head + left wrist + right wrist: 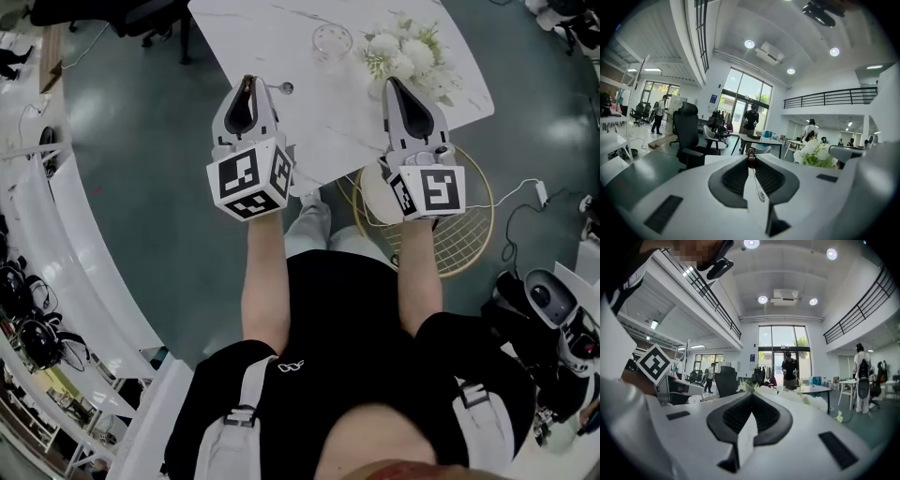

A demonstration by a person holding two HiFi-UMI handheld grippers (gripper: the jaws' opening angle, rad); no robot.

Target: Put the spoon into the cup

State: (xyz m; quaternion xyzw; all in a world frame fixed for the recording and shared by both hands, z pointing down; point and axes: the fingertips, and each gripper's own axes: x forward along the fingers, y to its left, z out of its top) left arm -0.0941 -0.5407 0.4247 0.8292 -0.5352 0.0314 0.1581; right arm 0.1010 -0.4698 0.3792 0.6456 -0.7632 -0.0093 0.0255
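Gold wire basket [473,230]: nearest container, round, on the green floor just beside the table's near edge, by the person's right arm. I cannot tell what the pale round shape inside it is.
Cup [332,41]: clear glass, upright on the white marble table [272,33], toward its far side. The marble shows through it and it looks empty.
Flowers [410,52]: white blooms with green leaves, on the table just right of the cup. What holds them cannot be seen.
Left tongs [248,82] [751,155]: narrow, with the tips pinched on the end of the spoon's handle.
Spoon [284,88]: small and silvery. It sticks out to the right from the left tongs' tips, bowl end free above the table. It sits nearer than the cup and to its left, apart from it, not in it.
Right tongs [391,84] [751,395]: tips closed together with nothing between them, over the table's near right part, close in front of the flowers.
Shirt mark [291,366]: small white logo on the person's black top, too small to read.
Marker cubes: the left cube [248,178] and the right cube [431,192] carry black-and-white square patterns. These are codes, not words.
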